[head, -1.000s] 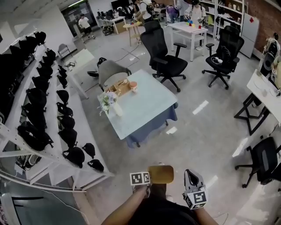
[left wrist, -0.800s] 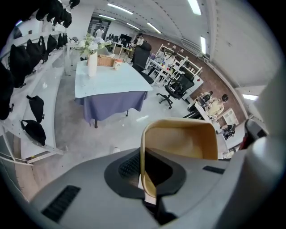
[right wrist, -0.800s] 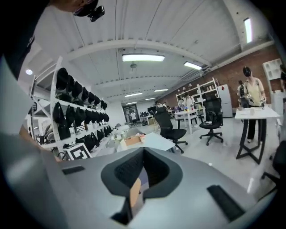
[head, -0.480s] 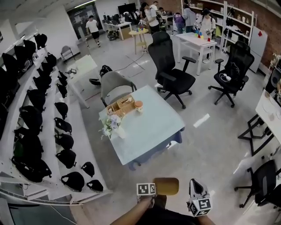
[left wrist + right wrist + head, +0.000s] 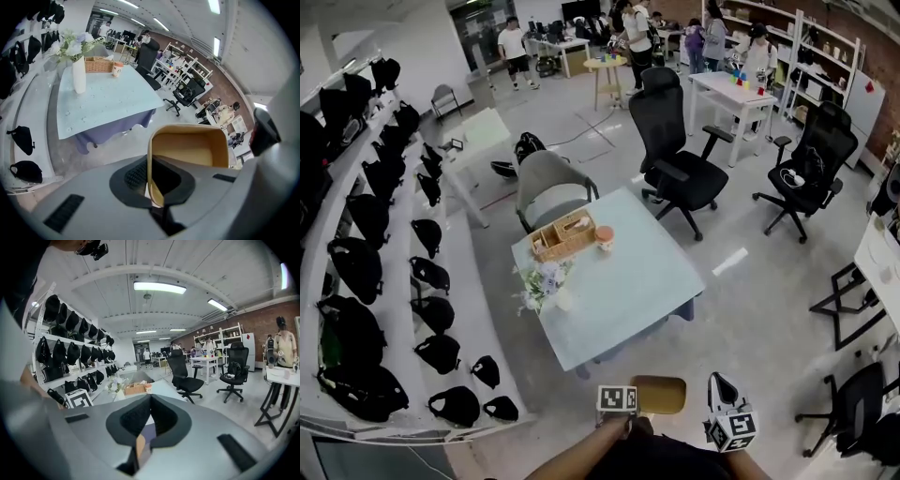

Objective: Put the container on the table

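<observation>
A tan open container (image 5: 658, 395) hangs at the bottom of the head view, short of the table. My left gripper (image 5: 627, 407) is shut on its near wall; in the left gripper view the wall sits clamped between the pads of the left gripper (image 5: 149, 161), and the container (image 5: 192, 150) opens upward beyond them. To the right of it is my right gripper (image 5: 719, 383), which touches nothing. Its jaws meet at the tips of the right gripper (image 5: 150, 397) and hold nothing. The pale blue table (image 5: 628, 281) stands ahead on the floor.
On the table are a wicker basket (image 5: 563, 236), a small cup (image 5: 605, 237) and a white vase of flowers (image 5: 546, 284). A grey chair (image 5: 546, 183) and a black office chair (image 5: 680, 159) stand behind it. Shelves of black bags (image 5: 366, 272) run along the left.
Both grippers and the container have moved toward the table, which now lies nearer and lower in the head view. The left grip on the container is unchanged.
</observation>
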Demonstrator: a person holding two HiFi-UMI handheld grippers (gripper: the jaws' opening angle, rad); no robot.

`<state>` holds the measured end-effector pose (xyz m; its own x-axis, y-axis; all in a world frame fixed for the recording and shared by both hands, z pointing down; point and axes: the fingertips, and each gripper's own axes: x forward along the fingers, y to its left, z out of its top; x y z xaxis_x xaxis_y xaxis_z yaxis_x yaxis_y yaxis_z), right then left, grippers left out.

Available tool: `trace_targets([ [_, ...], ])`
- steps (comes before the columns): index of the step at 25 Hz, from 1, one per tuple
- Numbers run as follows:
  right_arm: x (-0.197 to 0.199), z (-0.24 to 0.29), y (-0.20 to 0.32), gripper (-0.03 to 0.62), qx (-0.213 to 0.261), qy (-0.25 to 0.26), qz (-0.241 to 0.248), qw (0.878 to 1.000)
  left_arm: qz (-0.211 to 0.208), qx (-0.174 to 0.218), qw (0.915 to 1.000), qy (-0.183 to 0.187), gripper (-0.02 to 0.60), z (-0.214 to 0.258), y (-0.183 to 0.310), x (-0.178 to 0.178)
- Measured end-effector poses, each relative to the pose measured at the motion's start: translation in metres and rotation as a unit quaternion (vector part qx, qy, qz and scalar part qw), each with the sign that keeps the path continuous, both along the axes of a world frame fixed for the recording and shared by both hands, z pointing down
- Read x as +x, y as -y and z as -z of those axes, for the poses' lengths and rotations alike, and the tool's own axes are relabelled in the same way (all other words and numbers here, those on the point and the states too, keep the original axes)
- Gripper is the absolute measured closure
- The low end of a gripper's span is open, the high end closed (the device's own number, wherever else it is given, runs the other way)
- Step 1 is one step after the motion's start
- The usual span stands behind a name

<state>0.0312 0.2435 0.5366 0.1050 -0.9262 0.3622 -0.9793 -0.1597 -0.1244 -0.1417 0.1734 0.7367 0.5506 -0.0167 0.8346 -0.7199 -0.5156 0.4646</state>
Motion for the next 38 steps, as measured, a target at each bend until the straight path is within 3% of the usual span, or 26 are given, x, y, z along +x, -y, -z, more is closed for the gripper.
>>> trace_targets([
  [6, 0.006, -0.006, 0.03, 0.595, -0.004, 0.001, -0.003, 1.0, -0.001, 0.002, 1.0, 0.004, 0.574, -0.003, 0.039, 0.005],
  [15, 0.032, -0.009, 0.063, 0.595, -0.013, 0.024, -0.011, 1.0, 0.067, -0.029, 0.9973, -0.006, 0.574, -0.015, 0.062, 0.01],
  [23, 0.06, -0.035, 0.12, 0.595, -0.02, 0.039, 0.058, 0.997, 0.145, -0.028, 0.989, 0.005, 0.574, -0.017, 0.096, 0.021],
  [25, 0.068, -0.043, 0.143, 0.595, -0.023, 0.038, 0.09, 0.995, 0.172, -0.03, 0.9845, 0.009, 0.574, -0.017, 0.109, 0.028],
  [29, 0.094, -0.049, 0.193, 0.595, -0.029, 0.024, 0.166, 0.985, 0.252, -0.047, 0.9666, 0.0, 0.574, -0.022, 0.134, 0.055],
  [38, 0.148, -0.047, 0.278, 0.595, -0.021, 0.008, 0.273, 0.962, 0.336, -0.047, 0.9402, 0.027, 0.574, -0.023, 0.178, 0.114],
])
